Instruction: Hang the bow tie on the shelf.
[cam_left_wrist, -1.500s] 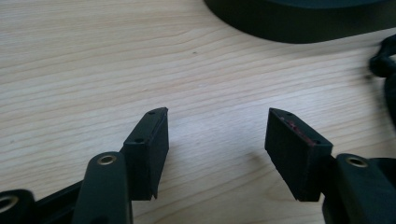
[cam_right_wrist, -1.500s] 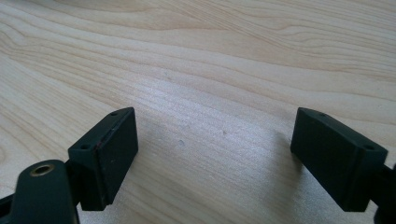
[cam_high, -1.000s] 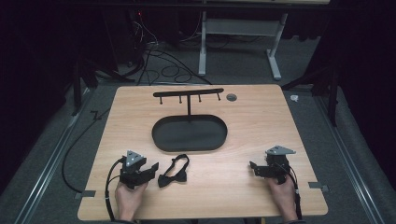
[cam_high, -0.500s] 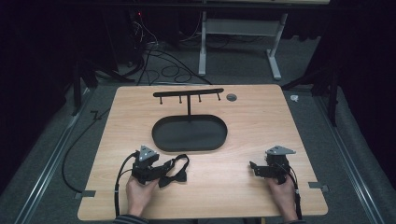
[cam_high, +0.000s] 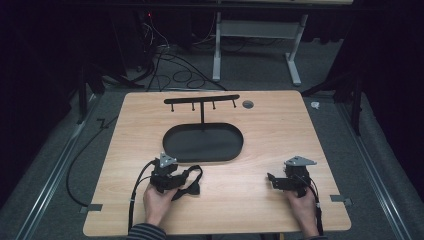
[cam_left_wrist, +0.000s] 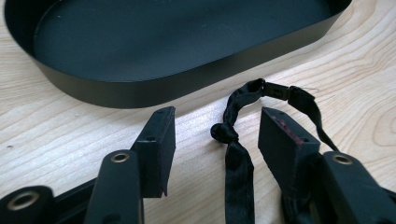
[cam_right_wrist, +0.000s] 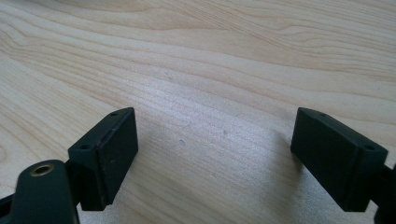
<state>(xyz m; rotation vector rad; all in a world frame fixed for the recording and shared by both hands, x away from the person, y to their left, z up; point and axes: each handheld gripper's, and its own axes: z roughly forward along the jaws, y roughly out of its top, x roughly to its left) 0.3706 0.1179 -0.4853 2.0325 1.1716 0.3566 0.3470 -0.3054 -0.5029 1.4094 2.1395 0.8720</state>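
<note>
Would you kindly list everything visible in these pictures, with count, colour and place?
Wooden table: one, light wood, centre of the room.
Black oval metal tray: one, black, mid-table.
Black T-shaped hook stand: one, black, rising at the tray's far edge.
Black fabric bow tie with strap: one, black, on the table before the tray, its strap lying between the left claw's jaws.
Round grommet: one, grey, table's far edge.
Floor cables: several, black, beyond the table.
Left claw: one, black, open, jaws just been closing around the strap.
Right claw: one, black, open over bare wood.
</note>
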